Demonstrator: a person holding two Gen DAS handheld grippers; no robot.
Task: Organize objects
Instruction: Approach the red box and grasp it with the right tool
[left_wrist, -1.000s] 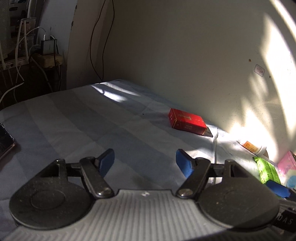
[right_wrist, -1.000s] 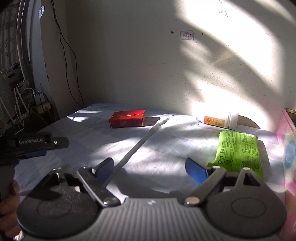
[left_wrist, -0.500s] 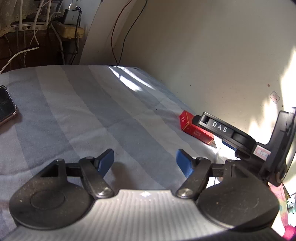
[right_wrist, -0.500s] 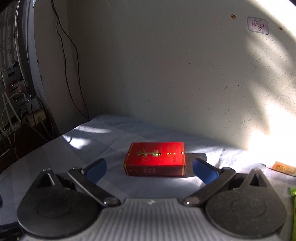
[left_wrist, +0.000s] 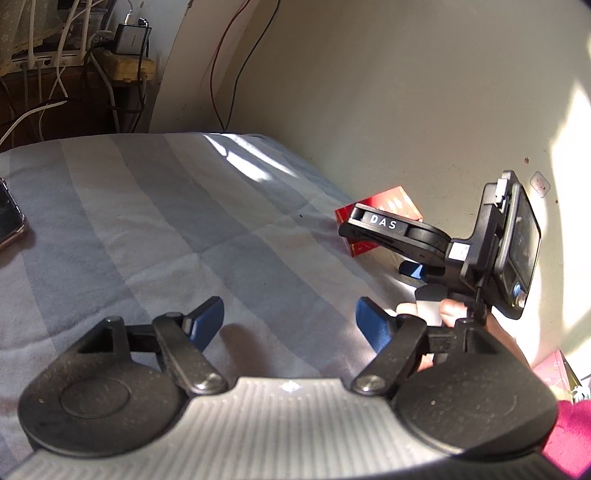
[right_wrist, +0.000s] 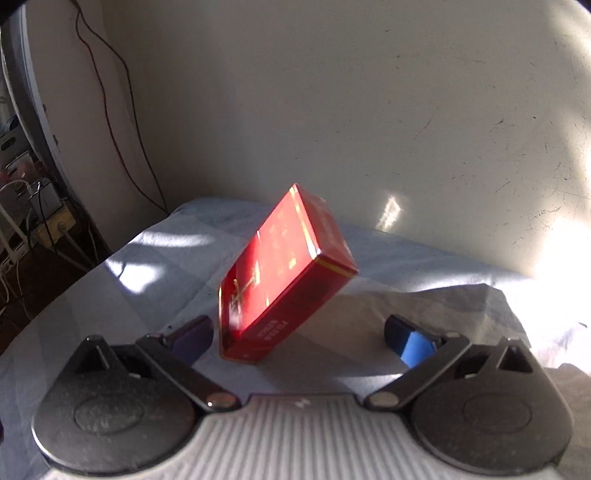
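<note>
A red box (right_wrist: 280, 273) with gold print stands tilted on one lower corner on the striped blue-grey bedsheet (right_wrist: 122, 295), between the fingers of my right gripper (right_wrist: 299, 334). The right gripper is open; the box sits close to its left finger and apart from the right one. In the left wrist view the same red box (left_wrist: 391, 201) shows behind the right gripper's body (left_wrist: 402, 232). My left gripper (left_wrist: 290, 319) is open and empty, low over the sheet, left of the right gripper.
A phone (left_wrist: 9, 218) lies at the sheet's left edge. A cream wall (right_wrist: 332, 110) rises right behind the box. Cables and a power strip (left_wrist: 125, 66) hang at the far left. A pink pack (left_wrist: 557, 373) shows at the right edge.
My right gripper moved in around the red box, and the box went from lying flat to tilted up on a corner. The left gripper shifted slightly and stayed open.
</note>
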